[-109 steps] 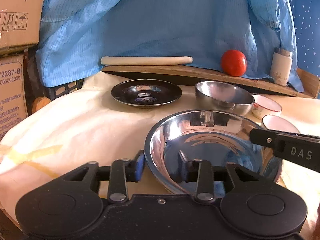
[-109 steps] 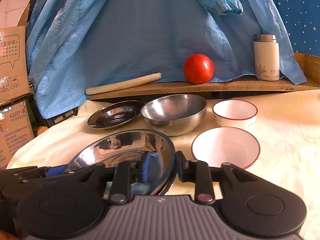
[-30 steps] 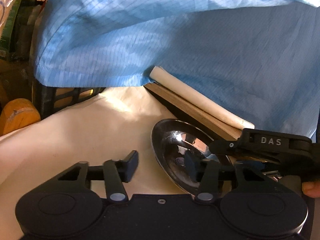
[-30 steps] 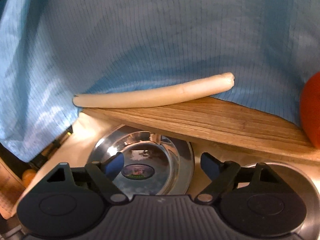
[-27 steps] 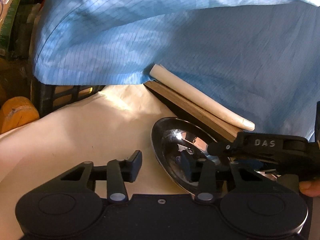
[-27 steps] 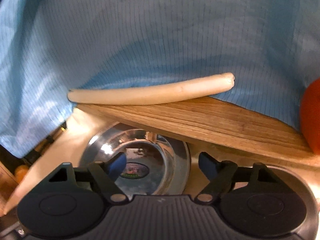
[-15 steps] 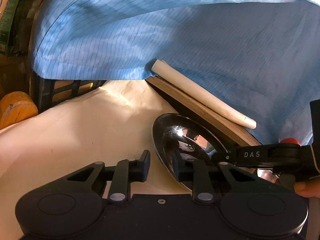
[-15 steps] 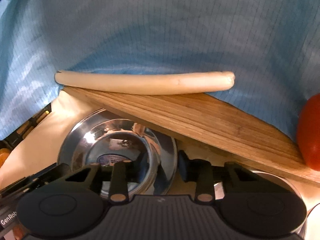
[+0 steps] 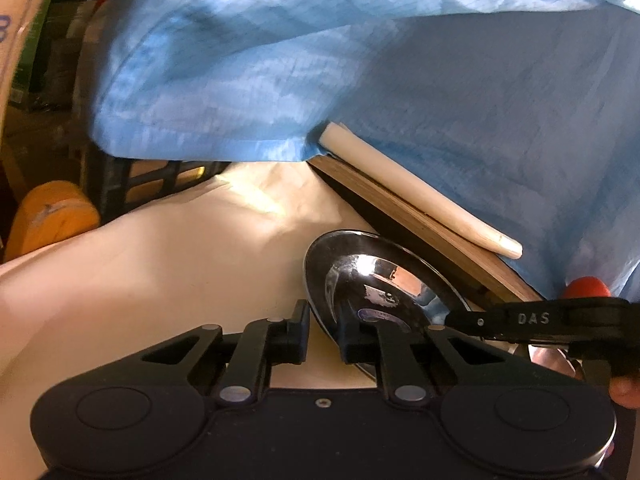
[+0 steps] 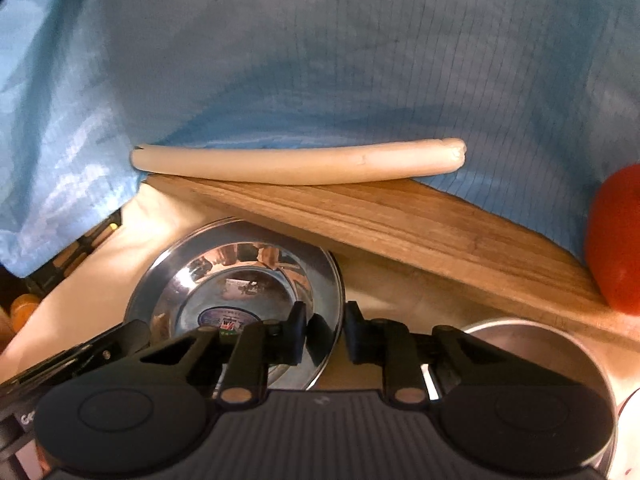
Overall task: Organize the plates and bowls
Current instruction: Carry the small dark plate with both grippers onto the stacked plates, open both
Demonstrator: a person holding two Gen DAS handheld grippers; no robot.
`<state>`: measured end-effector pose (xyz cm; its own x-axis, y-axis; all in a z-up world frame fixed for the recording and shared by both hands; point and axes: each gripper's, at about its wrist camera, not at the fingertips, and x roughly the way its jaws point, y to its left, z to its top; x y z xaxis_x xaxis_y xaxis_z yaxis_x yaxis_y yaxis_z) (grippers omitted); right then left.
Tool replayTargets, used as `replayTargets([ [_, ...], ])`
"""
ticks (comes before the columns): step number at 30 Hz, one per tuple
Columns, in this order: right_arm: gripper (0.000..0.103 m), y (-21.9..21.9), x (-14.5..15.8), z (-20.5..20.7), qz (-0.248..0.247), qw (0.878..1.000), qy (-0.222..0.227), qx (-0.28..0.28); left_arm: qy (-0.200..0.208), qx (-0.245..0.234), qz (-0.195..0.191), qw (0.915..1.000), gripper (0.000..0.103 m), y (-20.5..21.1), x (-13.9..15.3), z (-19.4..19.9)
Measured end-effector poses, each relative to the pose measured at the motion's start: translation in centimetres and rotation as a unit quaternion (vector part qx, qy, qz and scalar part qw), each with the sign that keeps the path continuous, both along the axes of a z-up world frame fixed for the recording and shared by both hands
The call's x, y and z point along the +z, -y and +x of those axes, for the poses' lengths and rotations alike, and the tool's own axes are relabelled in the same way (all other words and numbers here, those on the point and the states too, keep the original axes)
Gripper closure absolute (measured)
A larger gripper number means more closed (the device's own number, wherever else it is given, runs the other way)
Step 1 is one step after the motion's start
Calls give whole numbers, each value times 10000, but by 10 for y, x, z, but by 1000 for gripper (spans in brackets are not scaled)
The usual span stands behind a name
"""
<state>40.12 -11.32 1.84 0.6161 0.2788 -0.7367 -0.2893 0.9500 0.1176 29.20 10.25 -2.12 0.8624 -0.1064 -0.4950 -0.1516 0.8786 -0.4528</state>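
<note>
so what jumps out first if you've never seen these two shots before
The shiny steel plate on the cream cloth, pinched at opposite rims by both black claws: the left claw and the right claw, whose jaws have just been closing on its edge. Behind it a pale rolling pin lies on a wooden board under draped blue fabric, with a red tomato at the far right.

Blue grid-lined cloth (image 10: 320, 60) — cream rolling pin (image 10: 296, 162), red tomato (image 10: 616, 240).
</note>
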Motion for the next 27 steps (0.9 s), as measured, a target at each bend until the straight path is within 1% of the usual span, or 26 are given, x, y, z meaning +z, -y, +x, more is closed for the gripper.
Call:
replayTargets([
  [5,81,6,6,-17,197,9998,38,21,71,46,70,9999,88,-1,6,-10],
  [13,82,11,18,-53,344,9989,315,24,243,16,174,9996,88,9,19,-38],
  [20,82,25,35,-93,436,9972,605,-15,415,-97,261,9988,87,21,37,-68],
  [27,82,41,45,-131,554,9950,823,-139,530,-319,381,9974,87,44,51,-93],
])
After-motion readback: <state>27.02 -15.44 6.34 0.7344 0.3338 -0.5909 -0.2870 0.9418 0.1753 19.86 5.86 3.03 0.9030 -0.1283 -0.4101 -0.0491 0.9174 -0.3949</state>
